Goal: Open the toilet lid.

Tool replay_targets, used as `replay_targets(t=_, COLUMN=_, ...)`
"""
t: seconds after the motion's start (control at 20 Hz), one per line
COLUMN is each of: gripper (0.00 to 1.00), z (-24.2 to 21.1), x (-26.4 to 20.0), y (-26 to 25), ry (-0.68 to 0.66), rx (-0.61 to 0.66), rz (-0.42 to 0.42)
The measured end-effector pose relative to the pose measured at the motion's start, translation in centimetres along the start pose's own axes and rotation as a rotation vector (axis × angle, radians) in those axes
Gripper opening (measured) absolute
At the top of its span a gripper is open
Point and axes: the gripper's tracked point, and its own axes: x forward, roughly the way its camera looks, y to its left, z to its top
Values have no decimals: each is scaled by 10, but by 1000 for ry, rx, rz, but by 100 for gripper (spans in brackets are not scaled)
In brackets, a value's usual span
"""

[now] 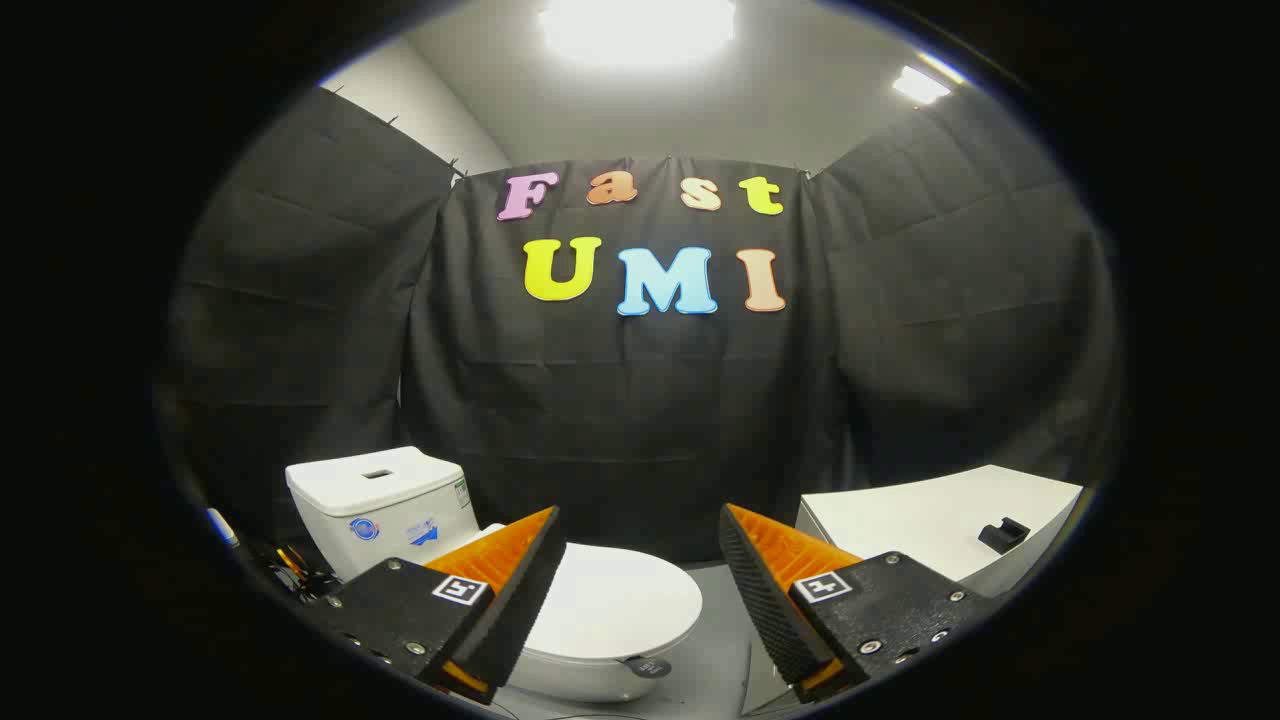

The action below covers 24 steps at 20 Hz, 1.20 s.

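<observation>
A white toilet stands on the floor below and ahead of my gripper. Its lid lies flat and closed over the bowl, partly hidden behind my left finger. The white cistern rises behind the lid, beyond the left finger, with stickers on its front. My gripper hangs above the toilet, open wide, with nothing between its fingers. The right finger sits to the right of the bowl's front end.
A white table stands to the right of the toilet, with a small black object on top. Some cables and small items lie on the floor left of the cistern. Black cloth walls enclose the booth on three sides.
</observation>
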Motion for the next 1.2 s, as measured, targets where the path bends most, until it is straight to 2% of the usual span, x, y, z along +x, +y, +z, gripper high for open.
replay_targets(t=1.2, gripper=95, z=2, x=0, y=-7, ry=-25, rx=10, rz=-9)
